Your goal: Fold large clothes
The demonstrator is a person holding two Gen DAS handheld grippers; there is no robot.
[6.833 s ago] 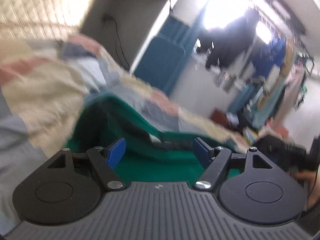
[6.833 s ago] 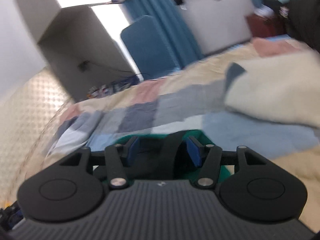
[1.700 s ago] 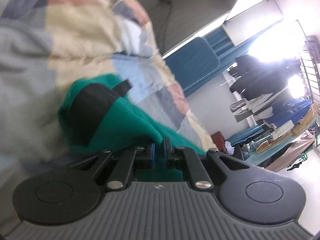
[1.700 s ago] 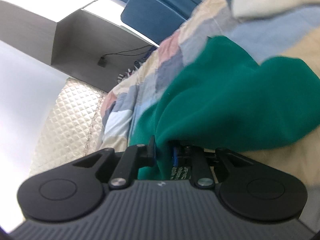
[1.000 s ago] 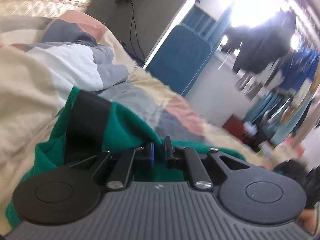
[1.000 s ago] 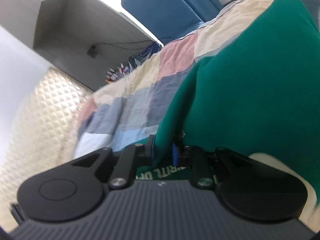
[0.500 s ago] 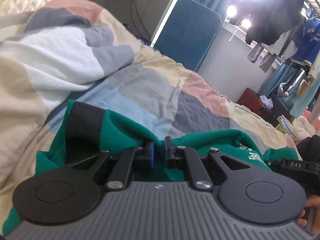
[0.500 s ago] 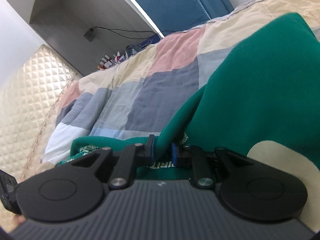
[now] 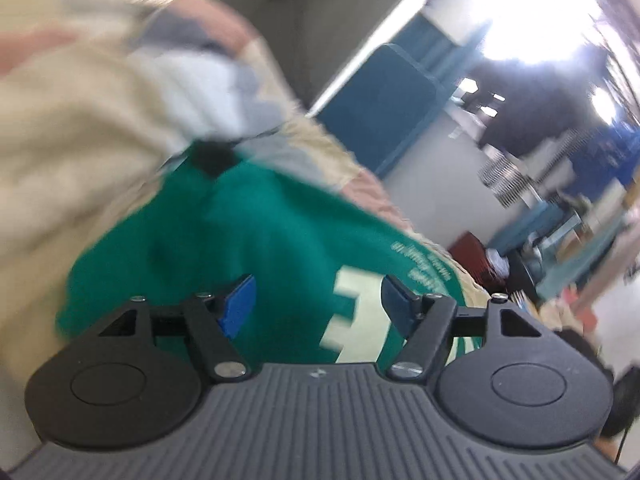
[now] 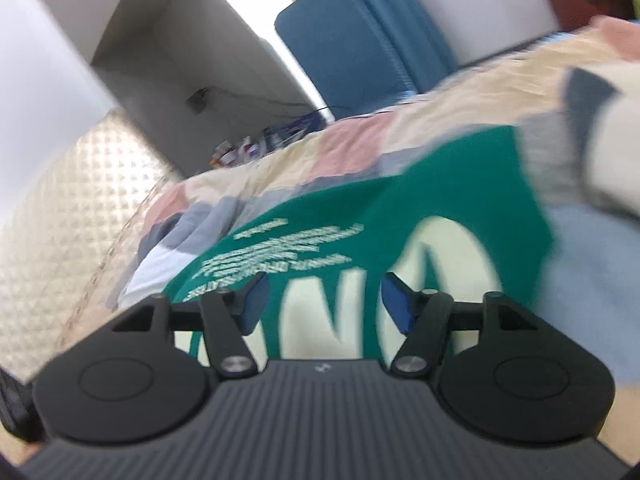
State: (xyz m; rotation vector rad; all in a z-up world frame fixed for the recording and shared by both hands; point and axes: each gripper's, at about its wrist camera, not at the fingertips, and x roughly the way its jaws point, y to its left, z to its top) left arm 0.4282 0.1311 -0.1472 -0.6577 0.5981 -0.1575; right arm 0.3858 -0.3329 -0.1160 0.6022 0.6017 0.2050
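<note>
A green sweatshirt (image 9: 264, 248) with cream lettering and a black trim patch lies on the patchwork quilt (image 9: 80, 112). In the left wrist view my left gripper (image 9: 318, 304) hovers just short of it, jaws opening, blue pads apart with nothing pinched between them. The right wrist view shows the same sweatshirt (image 10: 400, 240) spread flat, its big cream letters and small print facing up. My right gripper (image 10: 324, 304) is over its near edge, jaws opening, and the cloth lies below the pads rather than between them. Both views are motion-blurred.
The quilt (image 10: 352, 148) covers a bed with a padded cream headboard (image 10: 72, 208). A blue chair (image 10: 344, 44) stands past the bed's far side. Hanging clothes (image 9: 560, 128) and clutter fill the room beyond the bed in the left wrist view.
Both grippers were shut on folds of the green sweatshirt half a second ago; now both have let go and stand apart, pulled back, with the sweatshirt lying flatter on the quilt.
</note>
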